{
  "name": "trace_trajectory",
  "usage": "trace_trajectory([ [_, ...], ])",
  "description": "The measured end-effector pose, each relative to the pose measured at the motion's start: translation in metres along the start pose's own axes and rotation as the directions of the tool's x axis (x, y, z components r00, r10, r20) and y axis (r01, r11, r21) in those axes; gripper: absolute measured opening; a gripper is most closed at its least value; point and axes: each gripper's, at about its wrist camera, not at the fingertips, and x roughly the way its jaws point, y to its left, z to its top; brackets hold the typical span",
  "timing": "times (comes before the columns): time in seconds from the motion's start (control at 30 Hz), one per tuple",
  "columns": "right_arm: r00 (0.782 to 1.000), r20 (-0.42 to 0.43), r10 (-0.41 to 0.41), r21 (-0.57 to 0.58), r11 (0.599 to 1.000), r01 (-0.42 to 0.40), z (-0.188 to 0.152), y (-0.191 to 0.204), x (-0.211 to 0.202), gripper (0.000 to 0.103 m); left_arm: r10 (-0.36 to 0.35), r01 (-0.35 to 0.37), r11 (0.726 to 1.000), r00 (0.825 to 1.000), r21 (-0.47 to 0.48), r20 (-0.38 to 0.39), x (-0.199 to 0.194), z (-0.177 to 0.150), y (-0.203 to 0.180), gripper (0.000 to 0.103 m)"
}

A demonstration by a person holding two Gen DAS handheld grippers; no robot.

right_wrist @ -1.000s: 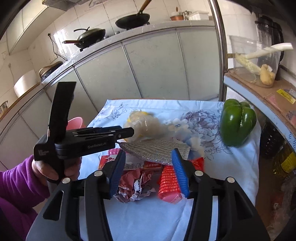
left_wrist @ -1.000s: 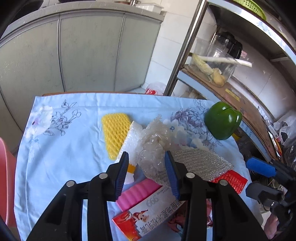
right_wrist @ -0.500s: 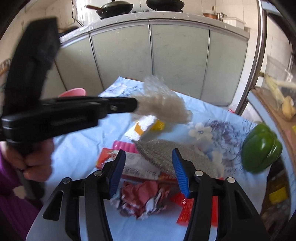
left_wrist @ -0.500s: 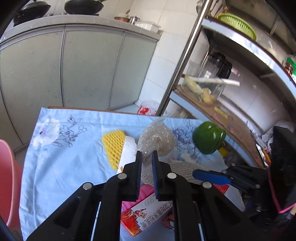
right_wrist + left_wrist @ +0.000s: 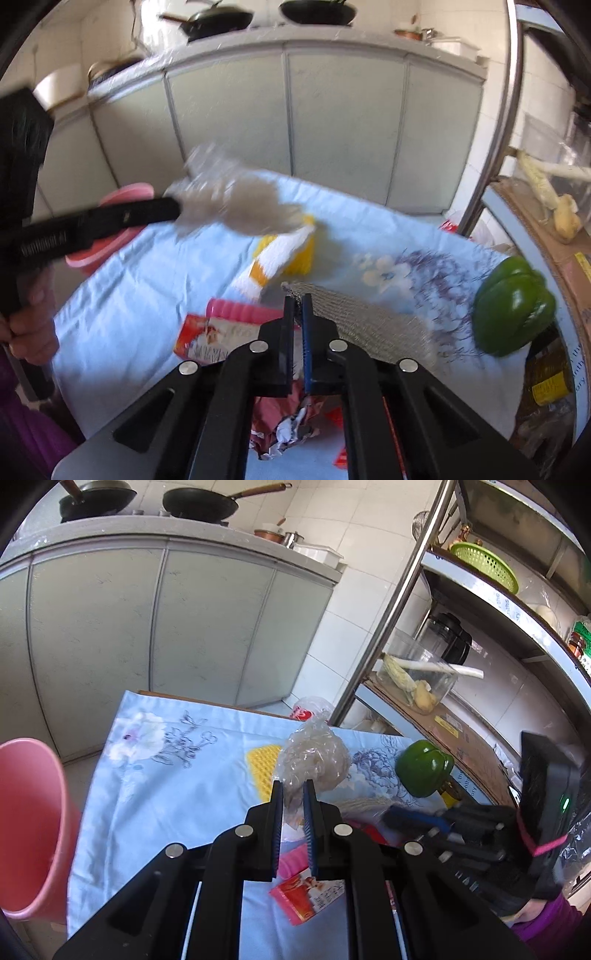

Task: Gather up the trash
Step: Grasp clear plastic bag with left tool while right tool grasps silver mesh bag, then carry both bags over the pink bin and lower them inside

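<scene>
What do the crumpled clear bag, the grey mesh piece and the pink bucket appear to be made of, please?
Clear bag: thin glossy plastic film, going by its see-through crinkles. Grey mesh piece: a woven net with a silvery sheen, perhaps metallic scouring cloth; metal or plastic is unclear. Pink bucket: smooth moulded plastic with an even matte colour and thin rim.

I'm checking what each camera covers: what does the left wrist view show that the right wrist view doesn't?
Left wrist only: a green basket on the shelf.

Right wrist only: crumpled wrapper under the right gripper, which is shut on the mesh pad.

Both: the left gripper shut on the plastic bag, pepper, pink bin, red box.
</scene>
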Motion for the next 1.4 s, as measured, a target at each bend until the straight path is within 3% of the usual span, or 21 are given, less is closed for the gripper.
trace_trajectory([
  [0.17,0.997,0.074,0.0,0.058,0.998,-0.004,0.017,-0.011,-0.021,0.004,0.006,-0.004,1.0,0.999,-0.024,0.046,-0.021,0.002,0.011,0.01],
  [0.33,0.989,0.122,0.085,0.125,0.987,-0.1,0.039,-0.012,-0.035,0.004,0.038,-0.034,0.998,0.994,-0.046,0.1,-0.047,0.004,0.024,0.01],
  [0.6,0.959,0.173,0.224,0.105,0.964,-0.244,0.075,0.036,-0.035,0.004,0.154,-0.137,0.984,0.975,-0.11,0.163,-0.096,-0.003,0.066,0.01],
  [0.93,0.917,0.153,0.368,0.035,0.925,-0.377,0.113,0.12,-0.007,0.004,0.347,-0.295,0.92,0.919,-0.258,0.186,-0.155,-0.026,0.139,0.01],
  [1.2,0.871,0.087,0.483,0.015,0.874,-0.486,0.132,0.184,0.026,0.004,0.5,-0.439,0.843,0.854,-0.311,0.147,-0.183,-0.048,0.185,0.01],
  [1.4,0.815,0.088,0.572,0.045,0.815,-0.577,0.142,0.219,0.051,0.004,0.537,-0.484,0.817,0.836,-0.313,0.111,-0.184,-0.061,0.201,0.01],
])
